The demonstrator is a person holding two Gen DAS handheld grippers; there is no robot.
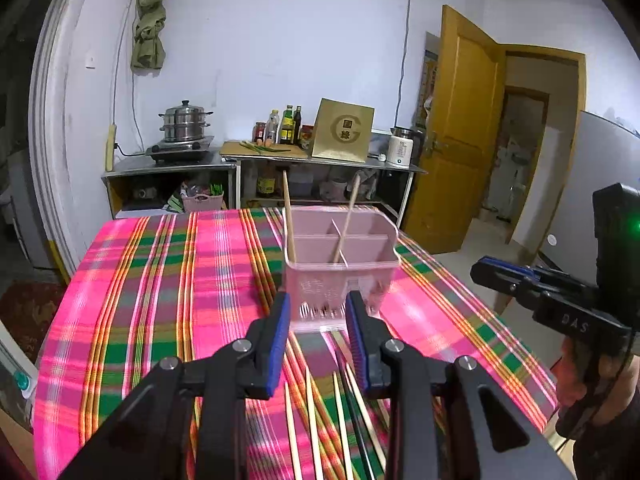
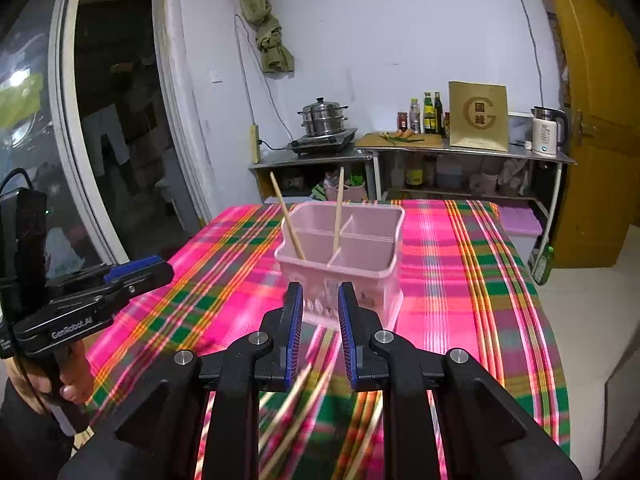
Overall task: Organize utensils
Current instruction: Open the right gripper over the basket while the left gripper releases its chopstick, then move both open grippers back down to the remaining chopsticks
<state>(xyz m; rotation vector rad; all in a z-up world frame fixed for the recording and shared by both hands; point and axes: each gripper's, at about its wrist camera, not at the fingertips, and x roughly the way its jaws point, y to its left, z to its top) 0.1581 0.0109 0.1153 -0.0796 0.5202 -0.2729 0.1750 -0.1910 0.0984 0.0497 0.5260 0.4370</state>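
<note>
Several chopsticks (image 1: 312,420) lie near on the bench (image 1: 160,280): light, stiff, slippery, best pinched mid-length; both hand-held grippers (image 1: 318,312) (image 2: 319,304) part-open, empty.

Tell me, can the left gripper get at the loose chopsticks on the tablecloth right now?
Probably yes: the left gripper is open and empty, and the loose chopsticks lie uncovered just below it.

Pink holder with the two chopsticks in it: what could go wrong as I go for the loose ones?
The pink holder looks light; a claw bump may tip it and its two upright chopsticks. The loose chopsticks lie close together, so the left claw may catch several at once.
</note>
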